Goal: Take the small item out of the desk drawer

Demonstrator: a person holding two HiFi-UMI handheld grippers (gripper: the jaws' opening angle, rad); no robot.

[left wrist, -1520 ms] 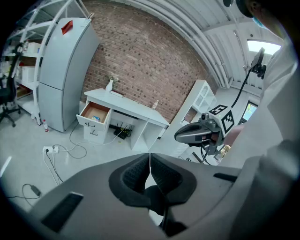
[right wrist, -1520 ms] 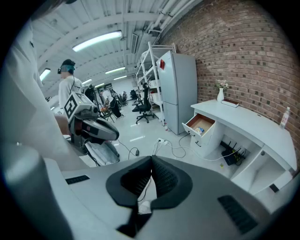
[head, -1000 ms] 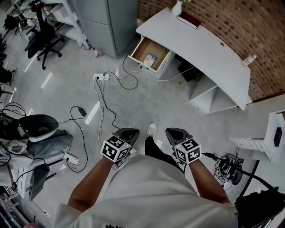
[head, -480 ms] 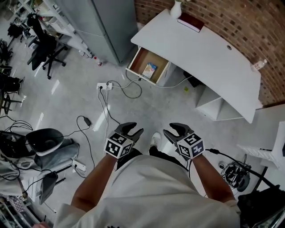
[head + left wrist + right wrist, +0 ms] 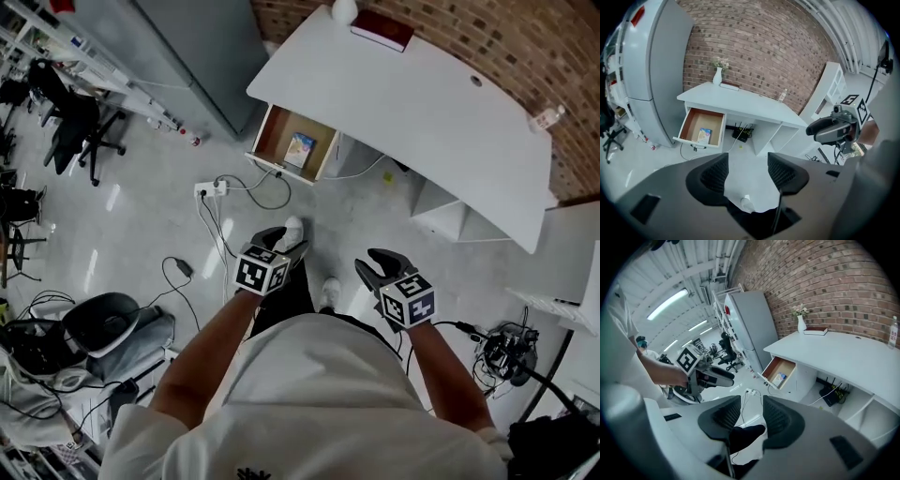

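Observation:
The small item [image 5: 299, 148] is a flat colourful packet lying in the open wooden drawer [image 5: 267, 141] under the left end of the white desk [image 5: 422, 103]. It also shows in the left gripper view as the packet [image 5: 704, 135] and in the right gripper view as the packet [image 5: 779, 378]. Both grippers are held in the air well short of the drawer. My left gripper [image 5: 281, 236] [image 5: 747, 161] is opening, with only floor behind its jaws. My right gripper [image 5: 375, 262] [image 5: 751, 401] is opening too and holds nothing.
On the desk stand a red book [image 5: 380, 30], a white vase [image 5: 344, 9] and a bottle [image 5: 547, 117]. A grey cabinet [image 5: 187, 47] stands left of the drawer. A power strip with cables [image 5: 211, 187] lies on the floor below it. An office chair [image 5: 70, 122] is far left.
The person has walked toward the desk, so the drawer looks nearer. Both grippers' jaws have spread from shut to open. The left gripper has moved forward, ahead of the right.

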